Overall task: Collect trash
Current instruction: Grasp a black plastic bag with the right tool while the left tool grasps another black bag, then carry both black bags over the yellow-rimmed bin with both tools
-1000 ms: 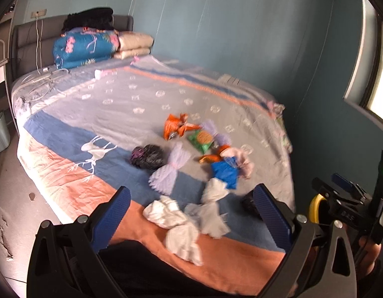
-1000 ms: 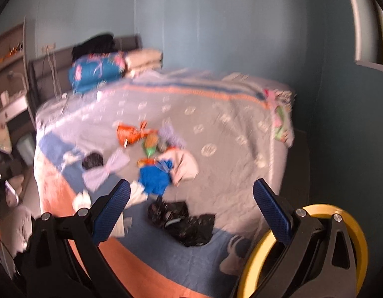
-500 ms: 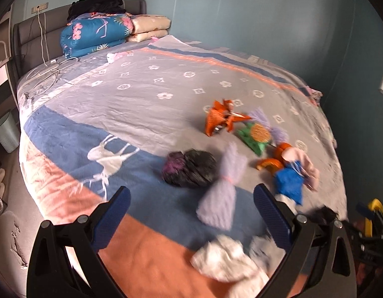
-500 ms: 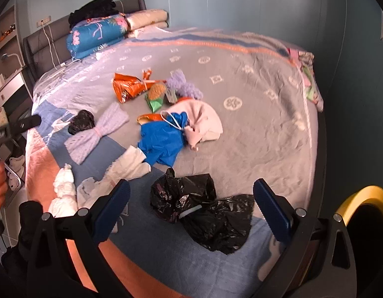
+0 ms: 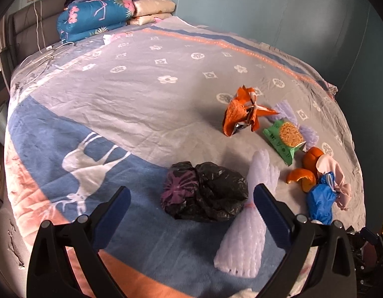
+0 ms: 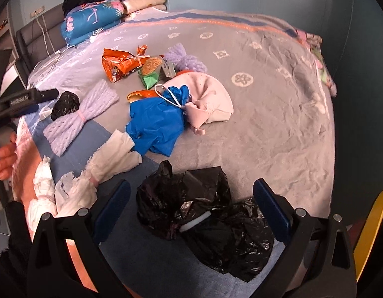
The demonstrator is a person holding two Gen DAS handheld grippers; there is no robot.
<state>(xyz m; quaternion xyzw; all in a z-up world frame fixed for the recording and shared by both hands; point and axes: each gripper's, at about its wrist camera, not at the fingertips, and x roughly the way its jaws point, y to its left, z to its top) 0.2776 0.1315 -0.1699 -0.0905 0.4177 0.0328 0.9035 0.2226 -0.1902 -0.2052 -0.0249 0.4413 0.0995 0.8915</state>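
Nothing is collected yet: our left tongs (image 5: 190,207) and right tongs (image 6: 191,206) gape wide and empty, all trash lying on the bed (image 5: 141,94).

Left wrist view low over bed (image 5: 141,104), facing headboard; right wrist view alongside, sharing central litter

I see a grey bedspread (image 5: 146,99) with white flower motifs, a blue band and white deer, an orange snack wrapper (image 5: 241,116), a green packet (image 5: 283,139), a blue glove (image 6: 156,121), black bags (image 6: 204,221), lilac foam netting (image 5: 251,218).
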